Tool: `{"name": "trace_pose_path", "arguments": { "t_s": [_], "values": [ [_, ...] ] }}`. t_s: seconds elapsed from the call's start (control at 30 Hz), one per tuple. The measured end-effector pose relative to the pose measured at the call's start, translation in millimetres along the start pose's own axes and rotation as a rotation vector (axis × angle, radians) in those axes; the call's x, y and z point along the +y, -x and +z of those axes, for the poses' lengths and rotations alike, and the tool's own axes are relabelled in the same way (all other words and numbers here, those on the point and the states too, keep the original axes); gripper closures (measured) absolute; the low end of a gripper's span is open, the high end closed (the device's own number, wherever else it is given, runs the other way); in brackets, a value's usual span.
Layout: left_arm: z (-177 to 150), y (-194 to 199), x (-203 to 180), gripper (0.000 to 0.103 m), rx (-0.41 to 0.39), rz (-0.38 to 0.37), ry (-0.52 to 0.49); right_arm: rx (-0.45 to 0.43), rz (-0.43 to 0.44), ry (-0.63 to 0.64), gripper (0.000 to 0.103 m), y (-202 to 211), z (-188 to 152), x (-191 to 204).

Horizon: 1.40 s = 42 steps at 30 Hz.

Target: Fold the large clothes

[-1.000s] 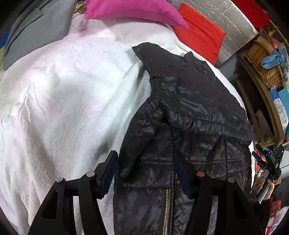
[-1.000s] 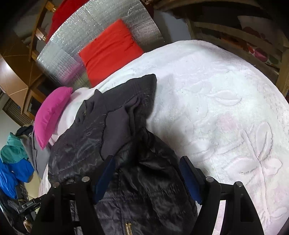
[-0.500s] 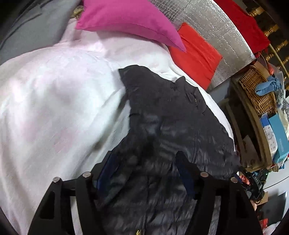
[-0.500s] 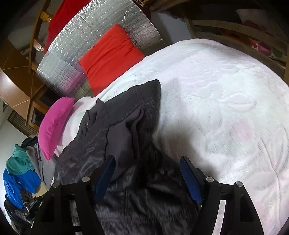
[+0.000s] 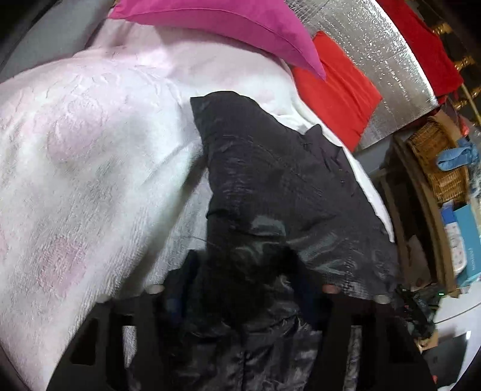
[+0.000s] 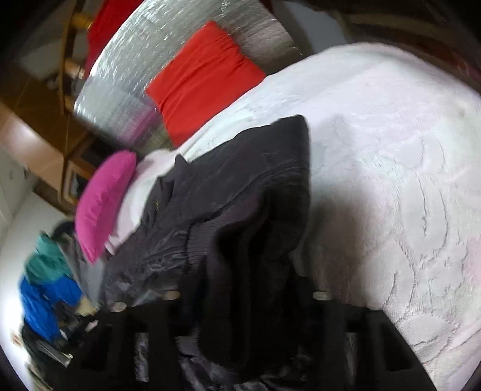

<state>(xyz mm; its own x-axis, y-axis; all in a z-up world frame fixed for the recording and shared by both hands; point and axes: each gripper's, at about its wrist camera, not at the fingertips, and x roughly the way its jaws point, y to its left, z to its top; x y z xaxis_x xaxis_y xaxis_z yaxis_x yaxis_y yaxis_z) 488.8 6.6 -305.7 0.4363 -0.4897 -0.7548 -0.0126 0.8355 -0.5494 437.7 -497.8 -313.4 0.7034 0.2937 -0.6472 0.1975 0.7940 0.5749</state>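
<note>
A black quilted jacket (image 5: 285, 180) lies spread on a white and pink bedspread (image 5: 90, 150). In the left wrist view my left gripper (image 5: 243, 270) is down on the jacket's near part. Its jaws are closing, and a bunched fold of black fabric fills the gap and touches both fingers. In the right wrist view the jacket (image 6: 240, 180) drapes towards me over the bedspread (image 6: 390, 150). My right gripper (image 6: 243, 288) is closing too, with a thick fold of the jacket packed between its fingers. The fabric hides the pads of both grippers.
A pink pillow (image 5: 225, 27) and a red pillow (image 5: 336, 90) lie at the bed's head against a silver foil panel (image 5: 375, 54). A wicker basket (image 5: 442, 156) and boxes stand on shelves at the right. Blue and teal clothes (image 6: 45, 285) are heaped beside the bed.
Both grippers have moved forward and down onto the jacket. Their jaws stood wide over flat fabric and have since narrowed, and the fabric is now bunched up between the fingers.
</note>
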Motion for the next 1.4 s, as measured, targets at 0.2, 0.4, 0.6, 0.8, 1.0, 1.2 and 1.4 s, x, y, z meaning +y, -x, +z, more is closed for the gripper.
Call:
{"name": "trace_pose_path", "arguments": {
  "t_s": [0.2, 0.4, 0.6, 0.8, 1.0, 1.2, 1.4],
  "values": [
    [-2.6, 18.6, -14.9, 0.072, -0.075, -0.026, -0.049, -0.098, -0.013, 0.092, 0.075, 36.4, -0.1, 35.0],
    [1.2, -5.2, -6.5, 0.065, 0.014, 0.039, -0.028, -0.069, -0.073, 0.071, 0.076, 36.1, -7.0, 23.1],
    [1.0, 6.6, -13.4, 0.042, 0.033, 0.096, -0.038, -0.037, -0.05, -0.024, 0.049, 31.7, -6.9, 7.4],
    [-12.7, 47.3, -12.1, 0.042, -0.003, 0.098, -0.085, -0.111, -0.026, -0.064, 0.019, 81.6, -19.9, 3.1],
    [-57.2, 99.0, 1.4, 0.041, -0.03, 0.146, -0.186, -0.149, -0.031, -0.1, 0.019, 140.4, -58.5, -22.2],
    [-109.1, 147.8, 18.3, 0.041, -0.079, 0.13, -0.162, -0.151, -0.005, -0.124, 0.019, 193.1, -118.0, -40.7],
    [-187.8, 175.7, 26.0, 0.039, -0.103, 0.112, -0.177, -0.04, 0.007, -0.09, 0.019, 210.1, -181.6, -42.0]
  ]
}}
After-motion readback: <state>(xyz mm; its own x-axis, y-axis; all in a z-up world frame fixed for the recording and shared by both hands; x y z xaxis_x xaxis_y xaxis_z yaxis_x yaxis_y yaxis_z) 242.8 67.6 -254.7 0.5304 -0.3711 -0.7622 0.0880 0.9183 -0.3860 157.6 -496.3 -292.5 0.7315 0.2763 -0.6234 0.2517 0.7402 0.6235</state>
